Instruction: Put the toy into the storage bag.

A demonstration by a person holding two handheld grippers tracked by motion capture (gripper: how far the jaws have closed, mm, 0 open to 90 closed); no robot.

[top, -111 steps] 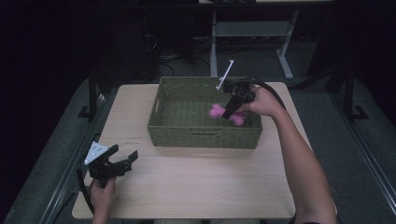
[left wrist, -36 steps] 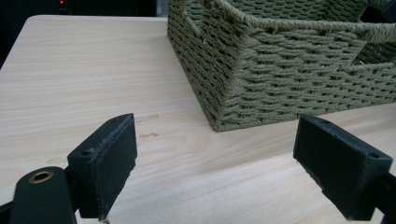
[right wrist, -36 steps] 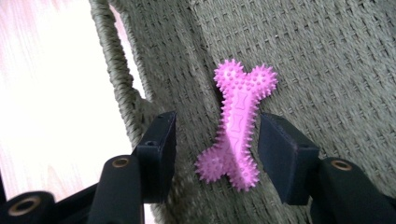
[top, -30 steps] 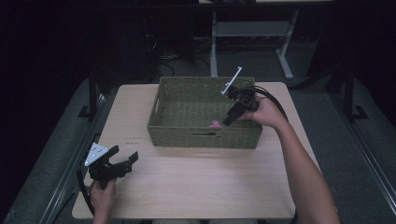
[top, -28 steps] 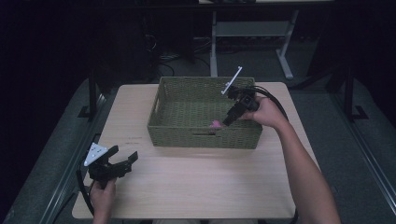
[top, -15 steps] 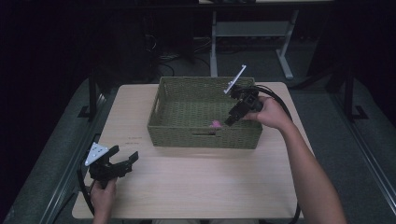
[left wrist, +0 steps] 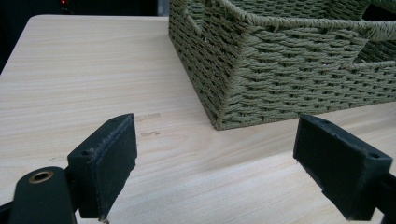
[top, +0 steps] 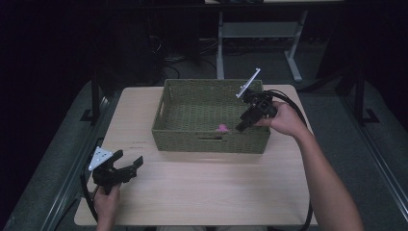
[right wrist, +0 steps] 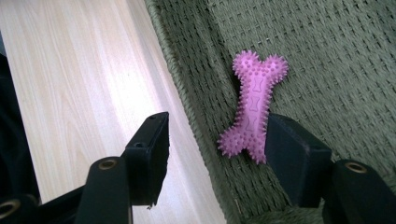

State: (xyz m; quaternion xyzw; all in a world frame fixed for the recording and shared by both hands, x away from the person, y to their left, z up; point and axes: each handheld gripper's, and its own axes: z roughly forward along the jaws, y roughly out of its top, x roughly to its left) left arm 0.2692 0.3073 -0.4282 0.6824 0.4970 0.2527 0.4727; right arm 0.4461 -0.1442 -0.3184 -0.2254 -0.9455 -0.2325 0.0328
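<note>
A pink spiky bone toy (right wrist: pixel 252 107) lies on the floor of the green woven basket (top: pixel 178 130), close to its near wall, and peeks over that wall as the toy (top: pixel 222 128) in the high view. My right gripper (right wrist: pixel 217 154) hangs open above it, one jaw over the basket rim, the other beside the toy; nothing is between the jaws. The same right gripper (top: pixel 243 124) sits at the basket's right end. My left gripper (top: pixel 129 166) rests open low over the table's near left, facing the basket corner (left wrist: pixel 224 116).
The wooden table (top: pixel 211 187) has bare room in front of and left of the basket. A grey metal stand (top: pixel 260 29) is behind the table. Dark floor surrounds it.
The toy, held above the basket 3.7 s ago, now lies on the basket floor. My right gripper has let go, opened and lifted slightly. The left gripper has stayed put.
</note>
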